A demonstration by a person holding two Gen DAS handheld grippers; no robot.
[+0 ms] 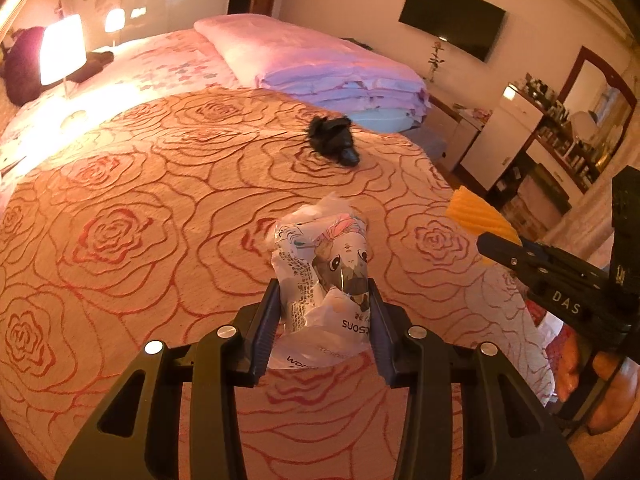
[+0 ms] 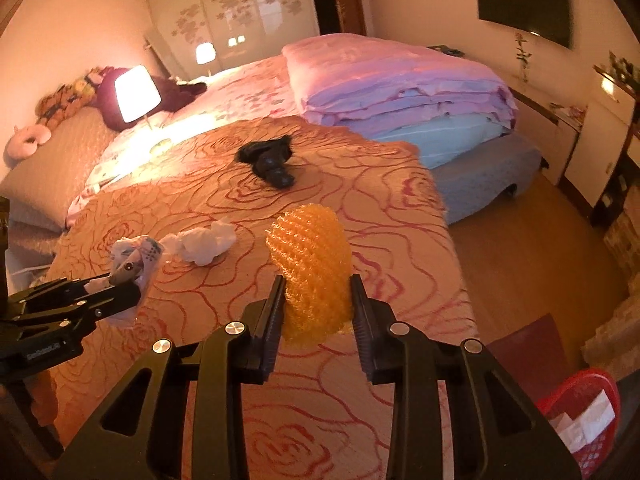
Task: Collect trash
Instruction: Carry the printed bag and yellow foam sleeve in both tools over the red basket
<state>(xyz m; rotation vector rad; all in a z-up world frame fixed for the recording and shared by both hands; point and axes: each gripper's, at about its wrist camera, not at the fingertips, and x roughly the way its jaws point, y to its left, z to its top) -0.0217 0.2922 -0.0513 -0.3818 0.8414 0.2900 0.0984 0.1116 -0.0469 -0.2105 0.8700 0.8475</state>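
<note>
My left gripper [image 1: 323, 292] is shut on a crumpled printed plastic wrapper [image 1: 324, 268] and holds it above the rose-patterned bedspread [image 1: 140, 240]. The wrapper also shows in the right wrist view [image 2: 134, 258]. My right gripper [image 2: 318, 292] is shut on an orange foam net sleeve [image 2: 310, 268], which also shows at the right of the left wrist view [image 1: 478, 214]. A crumpled white tissue [image 2: 204, 244] lies on the bedspread between the two grippers. A black crumpled bag [image 1: 334, 140] lies farther back on the bed.
A red plastic basket [image 2: 580, 428] with papers in it stands on the wooden floor at the lower right. Folded pink quilts [image 2: 400, 84] lie at the bed's far side. A lit lamp [image 2: 136, 94], a wall TV [image 1: 452, 18] and a cluttered dresser [image 1: 560, 140] surround the bed.
</note>
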